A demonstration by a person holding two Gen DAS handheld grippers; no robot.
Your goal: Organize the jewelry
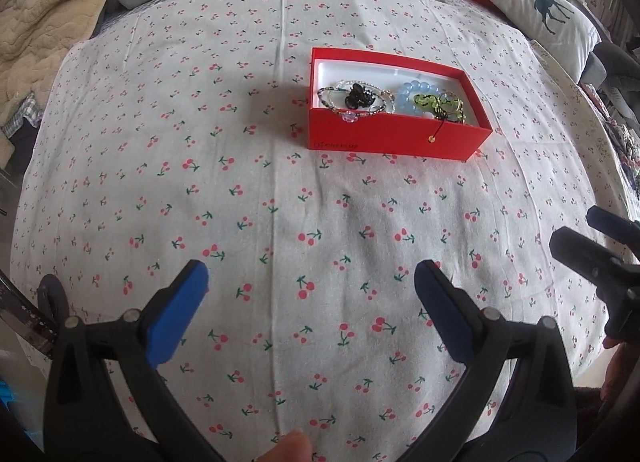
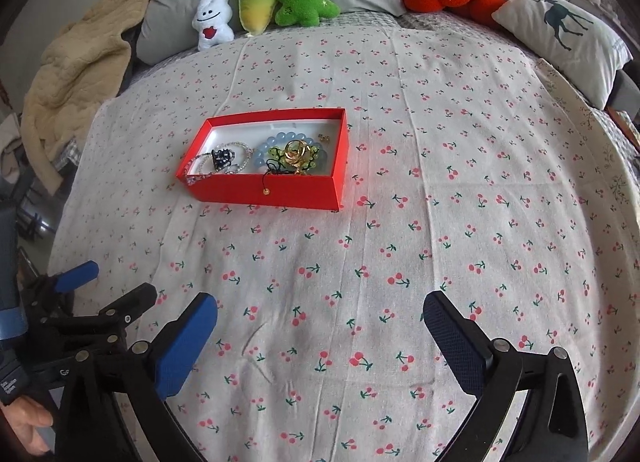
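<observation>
The red box (image 2: pixel 262 191) is positioned open-topped on the cherry-print sheet (image 2: pixel 440 221), well ahead of both grippers, and the jewelry is contained inside it: beaded bracelets (image 2: pixel 208 165) with a dark ornament (image 2: pixel 222 157) at the left end, and a light-blue bead bracelet (image 2: pixel 276 141), green beads (image 2: pixel 280 153) and gold rings (image 2: pixel 298 153) toward the right end. A thin black cord ending in a small gold bead (image 2: pixel 265 191) is draped over the near wall of the box, though its attachment point cannot be resolved. The left gripper (image 1: pixel 312 290) and the right gripper (image 2: pixel 320 322) are each held low over the sheet with the 2 fingers spread wide apart and nothing between them.
</observation>
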